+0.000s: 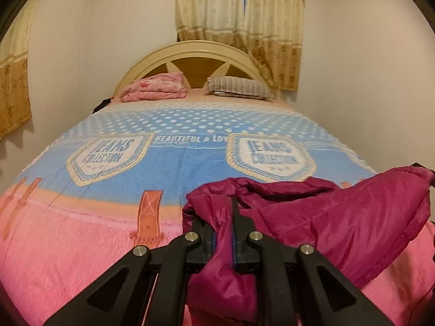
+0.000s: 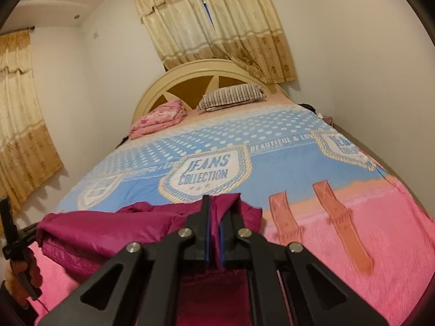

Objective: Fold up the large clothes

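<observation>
A magenta padded jacket (image 1: 339,217) lies bunched at the near end of the bed and stretches between both grippers. My left gripper (image 1: 221,217) is shut on a fold of its left end, with fabric pinched between the fingers. In the right wrist view the jacket (image 2: 108,228) spreads to the left. My right gripper (image 2: 218,212) is shut on its right end, with cloth between the blue pads. The left gripper's handle and the hand holding it show at the far left of the right wrist view (image 2: 16,247).
The bed carries a pink and blue blanket (image 1: 163,163) printed "JEANS COLLECTION". A folded pink blanket (image 1: 155,87) and a striped pillow (image 1: 239,88) lie by the headboard (image 1: 190,51). Walls stand close on both sides, with curtains (image 1: 239,21) behind.
</observation>
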A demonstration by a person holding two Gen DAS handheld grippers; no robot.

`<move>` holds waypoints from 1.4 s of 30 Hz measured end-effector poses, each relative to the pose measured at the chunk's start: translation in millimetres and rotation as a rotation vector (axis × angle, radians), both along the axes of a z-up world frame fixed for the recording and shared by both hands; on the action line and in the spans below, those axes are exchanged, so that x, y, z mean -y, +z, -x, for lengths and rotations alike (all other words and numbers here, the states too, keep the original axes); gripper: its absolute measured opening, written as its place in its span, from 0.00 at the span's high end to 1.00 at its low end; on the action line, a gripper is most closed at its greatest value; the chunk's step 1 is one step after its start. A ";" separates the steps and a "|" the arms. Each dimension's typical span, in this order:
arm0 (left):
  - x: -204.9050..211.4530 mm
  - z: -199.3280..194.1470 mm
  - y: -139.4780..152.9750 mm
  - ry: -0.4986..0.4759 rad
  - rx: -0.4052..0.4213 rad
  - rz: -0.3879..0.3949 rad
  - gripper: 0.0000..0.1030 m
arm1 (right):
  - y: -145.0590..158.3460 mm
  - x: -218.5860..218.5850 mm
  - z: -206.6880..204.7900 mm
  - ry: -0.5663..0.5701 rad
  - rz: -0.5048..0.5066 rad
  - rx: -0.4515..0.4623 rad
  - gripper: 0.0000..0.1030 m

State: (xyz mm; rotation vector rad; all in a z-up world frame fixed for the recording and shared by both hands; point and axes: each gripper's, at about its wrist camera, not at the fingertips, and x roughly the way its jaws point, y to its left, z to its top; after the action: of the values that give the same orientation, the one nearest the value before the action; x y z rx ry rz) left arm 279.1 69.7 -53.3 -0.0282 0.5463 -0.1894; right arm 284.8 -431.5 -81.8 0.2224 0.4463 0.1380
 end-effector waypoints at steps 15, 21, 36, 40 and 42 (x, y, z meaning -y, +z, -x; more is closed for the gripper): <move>5.7 -84.4 -17.4 0.200 0.034 -0.024 0.03 | -66.2 9.6 -115.0 -0.064 0.033 -0.173 0.94; 21.3 -112.8 -35.2 0.377 -0.015 -0.207 0.02 | -91.5 13.6 -143.9 -0.126 -0.025 -0.258 0.83; 77.6 -80.1 -22.0 0.321 0.107 -0.194 0.02 | -42.2 -86.9 -94.1 -0.071 0.161 -0.115 0.19; 89.9 -102.7 -46.6 0.357 0.053 -0.263 0.02 | -68.1 -135.4 -97.7 0.024 0.261 -0.133 0.21; 86.2 -116.0 -58.8 0.378 0.016 -0.275 0.02 | -83.6 -136.6 -110.7 0.015 0.279 -0.173 0.21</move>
State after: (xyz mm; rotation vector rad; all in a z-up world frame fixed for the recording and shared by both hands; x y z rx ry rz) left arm 395.1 -16.5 -112.2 0.1373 0.5375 0.2541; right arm 395.5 -294.9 -165.4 -0.0443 0.6331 0.0703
